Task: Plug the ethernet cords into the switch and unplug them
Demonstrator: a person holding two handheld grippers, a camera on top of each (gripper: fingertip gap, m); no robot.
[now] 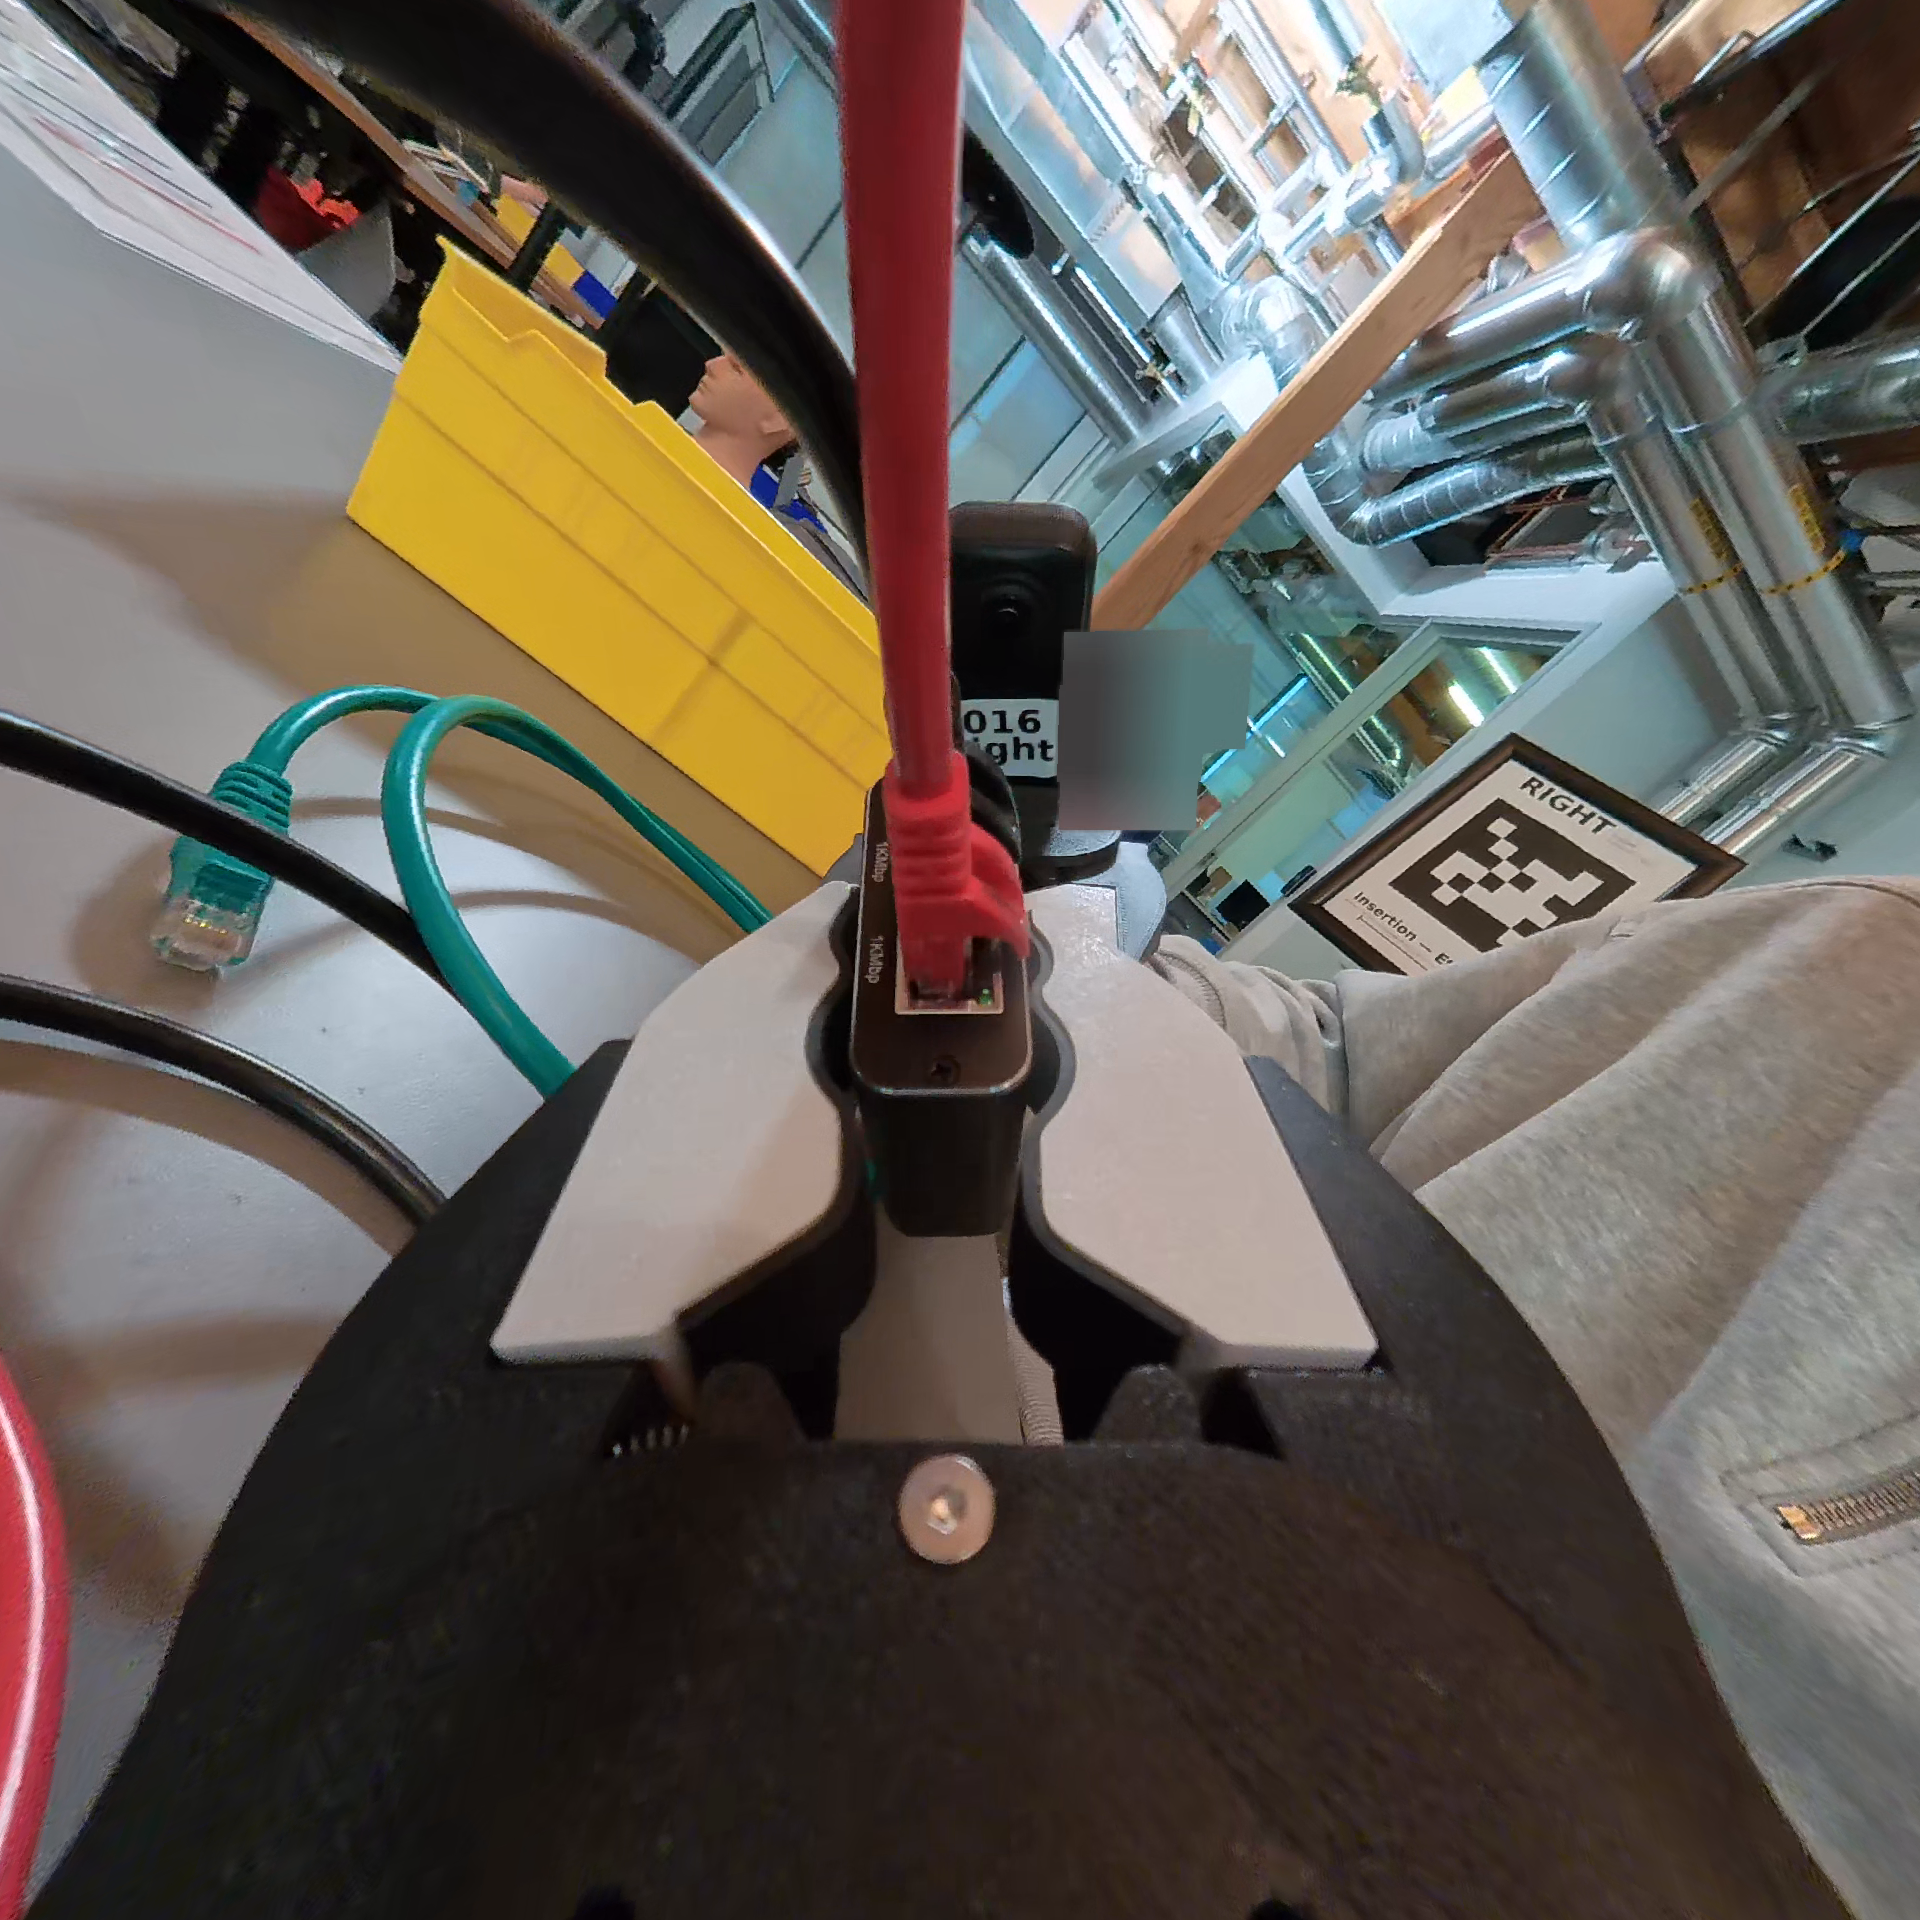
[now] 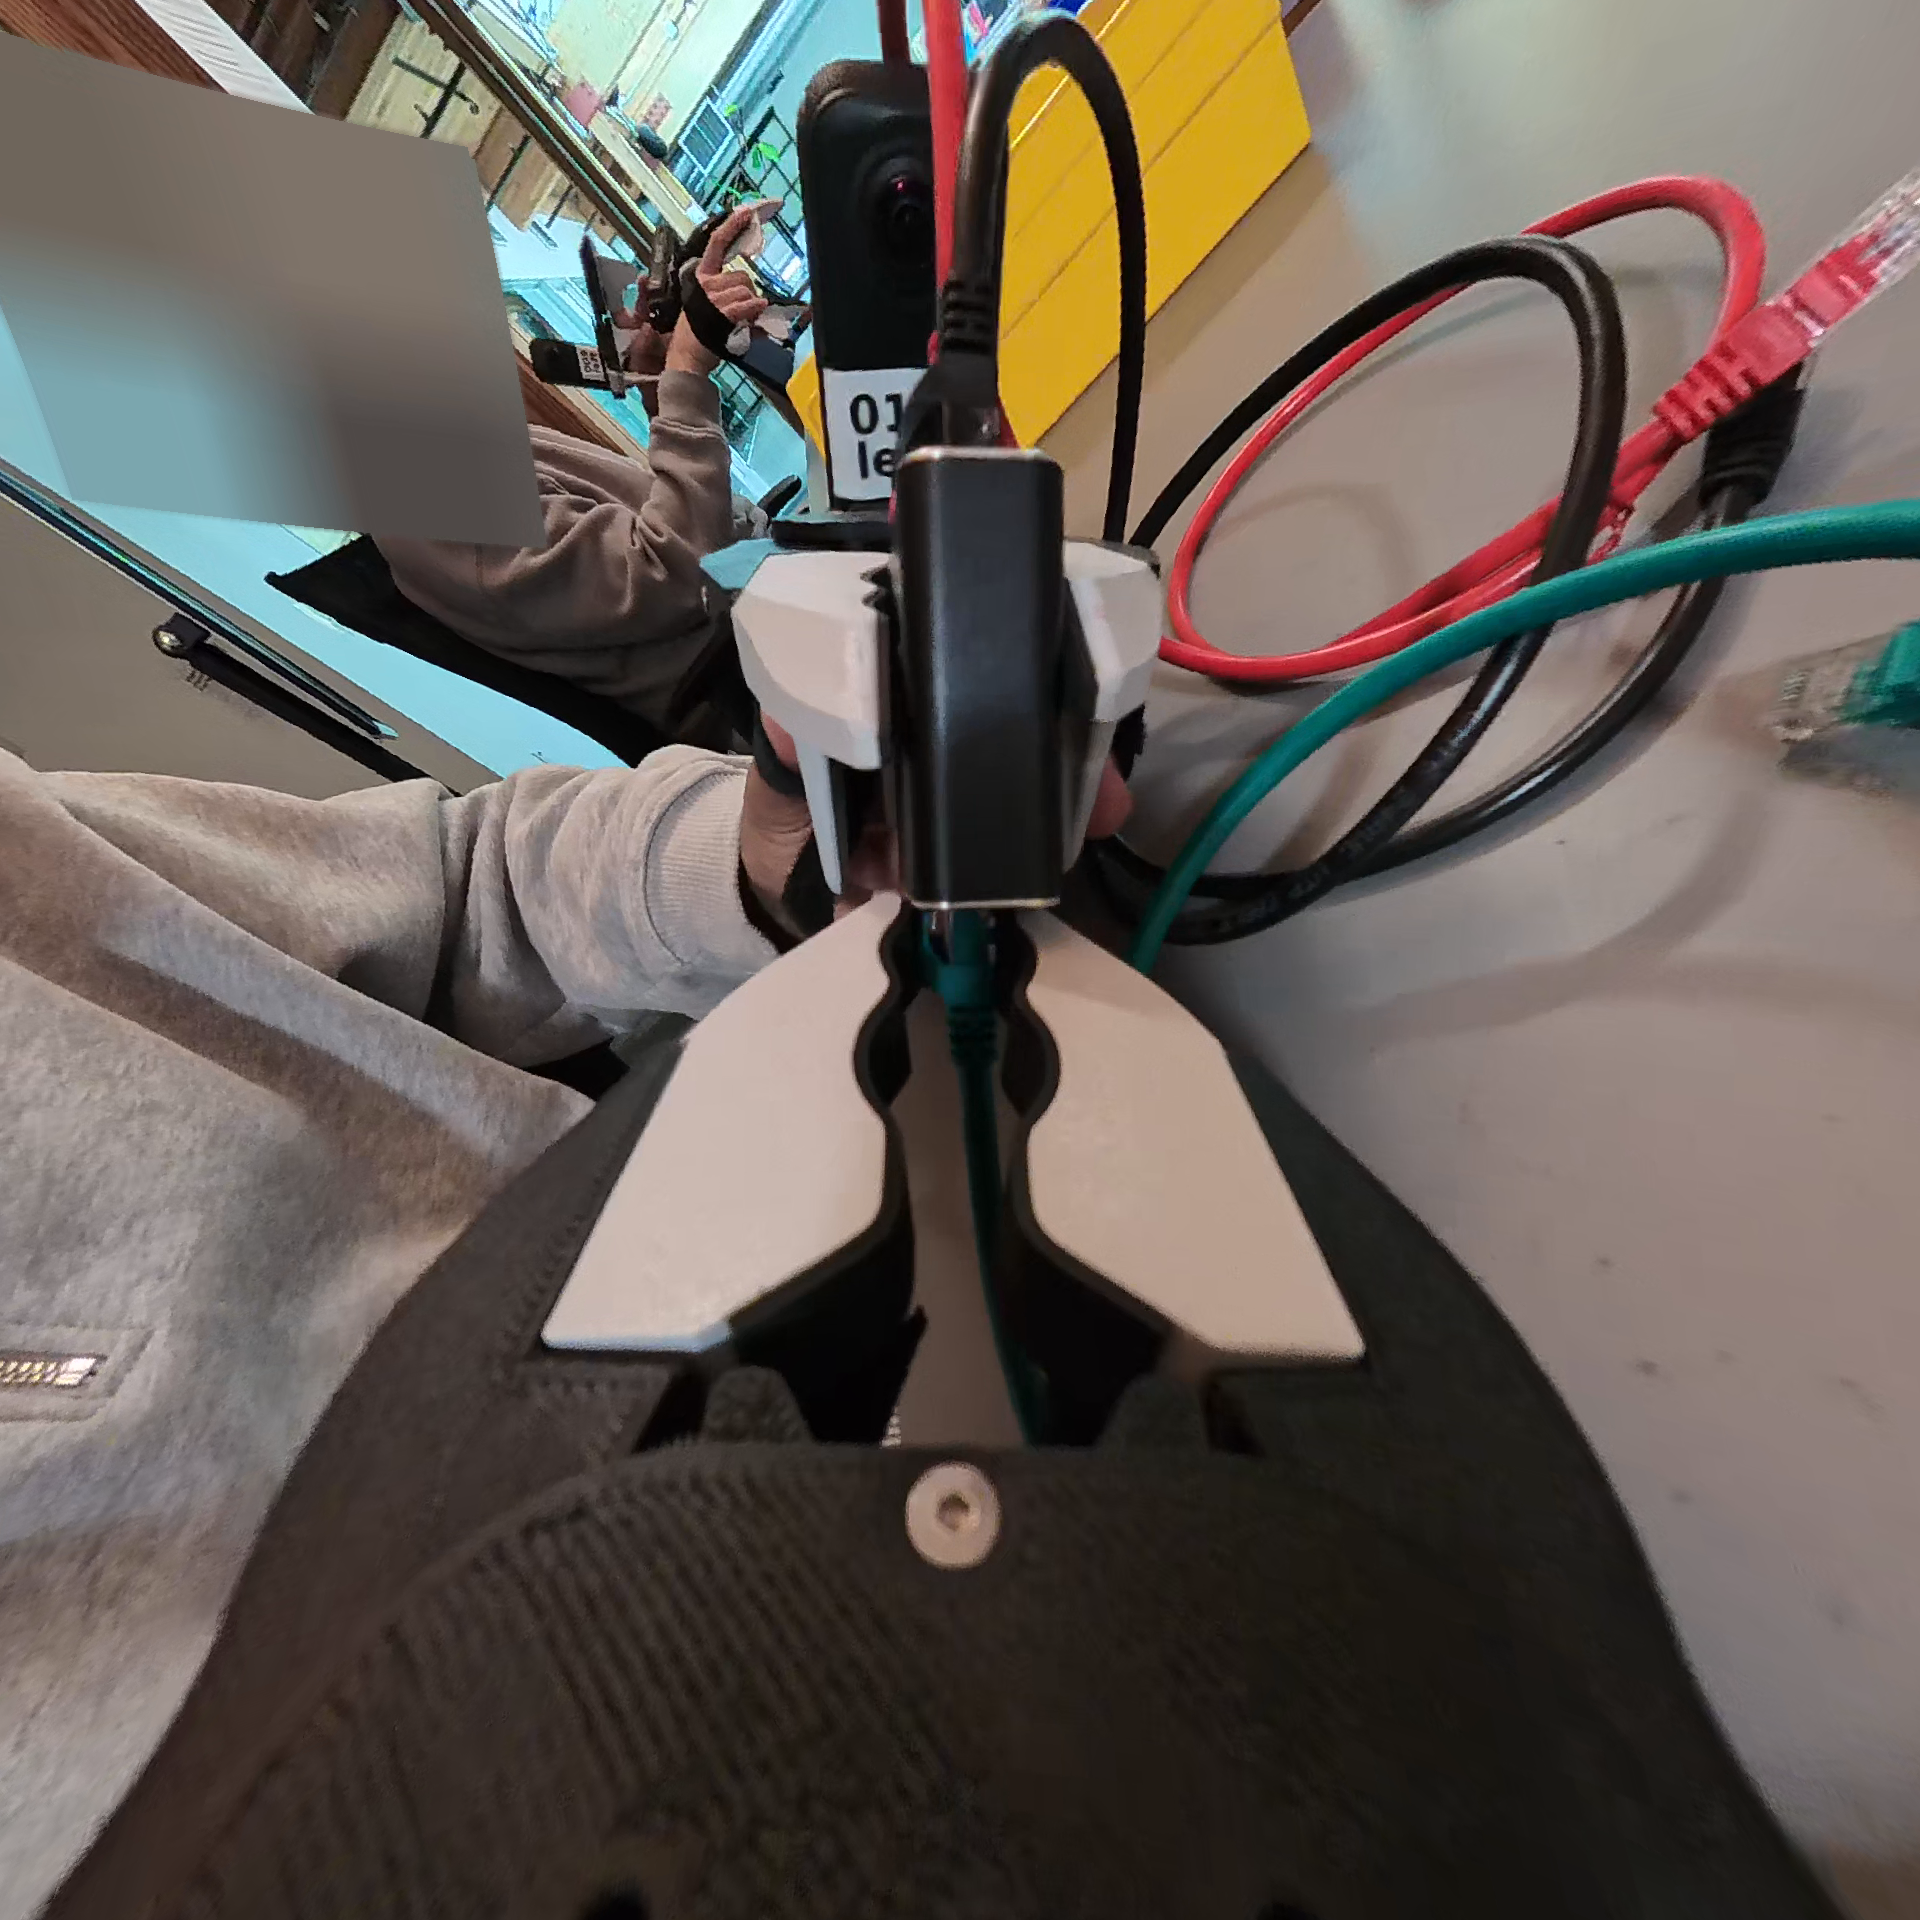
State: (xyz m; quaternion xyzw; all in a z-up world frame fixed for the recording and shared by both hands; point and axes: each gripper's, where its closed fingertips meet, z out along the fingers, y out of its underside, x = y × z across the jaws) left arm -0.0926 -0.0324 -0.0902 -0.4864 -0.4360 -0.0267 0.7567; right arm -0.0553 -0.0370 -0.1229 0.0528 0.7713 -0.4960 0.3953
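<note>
My left gripper (image 1: 940,925) is shut on the small black switch (image 1: 940,1132) and holds it off the table. A red ethernet cord (image 1: 899,416) comes down from above, and its plug (image 1: 935,883) sits in the switch's port. In the right wrist view the switch (image 2: 977,675) stands upright between the left gripper's white fingers (image 2: 810,644). A black cord (image 2: 977,260) and the red one enter its far end. My right gripper (image 2: 958,940) is shut on the green cord's plug (image 2: 964,997), right at the switch's near end.
On the beige table (image 2: 1558,1143) lie coiled red, black and green cords, with a loose red plug (image 2: 1787,312), a black plug (image 2: 1756,436) and a green plug (image 1: 208,894). A yellow bin (image 1: 582,561) stands behind. A framed marker board (image 1: 1507,873) and a grey sleeve (image 1: 1558,1143) are on the right.
</note>
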